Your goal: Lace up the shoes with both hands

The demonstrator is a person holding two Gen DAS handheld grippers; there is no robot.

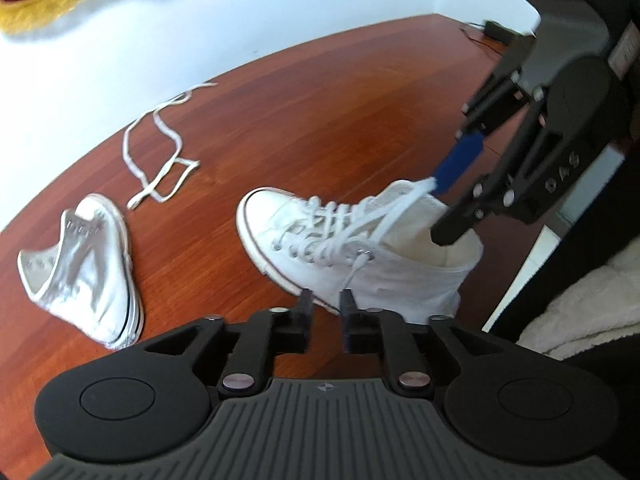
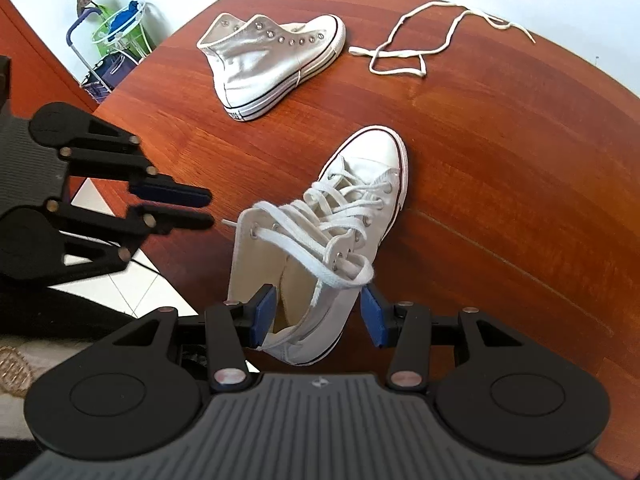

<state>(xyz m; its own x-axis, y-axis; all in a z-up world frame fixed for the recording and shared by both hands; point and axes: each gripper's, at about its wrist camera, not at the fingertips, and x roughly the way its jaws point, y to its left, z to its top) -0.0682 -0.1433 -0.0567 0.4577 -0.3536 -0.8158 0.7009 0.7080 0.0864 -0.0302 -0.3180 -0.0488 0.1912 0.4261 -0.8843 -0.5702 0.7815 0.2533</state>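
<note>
Two white shoes sit on the wooden table. From the left: left gripper, jaws slightly apart, just short of the lace tip; the laced shoe, toe pointing away; right gripper, jaws apart astride its collar.

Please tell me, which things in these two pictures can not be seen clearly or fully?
- Laced white high-top sneaker: its heel is hidden by the right gripper body, right wrist view.
- Lace tip near the left gripper: motion blur, so contact is unclear, left wrist view.
- Dark device on the wooden table: too small.
</note>
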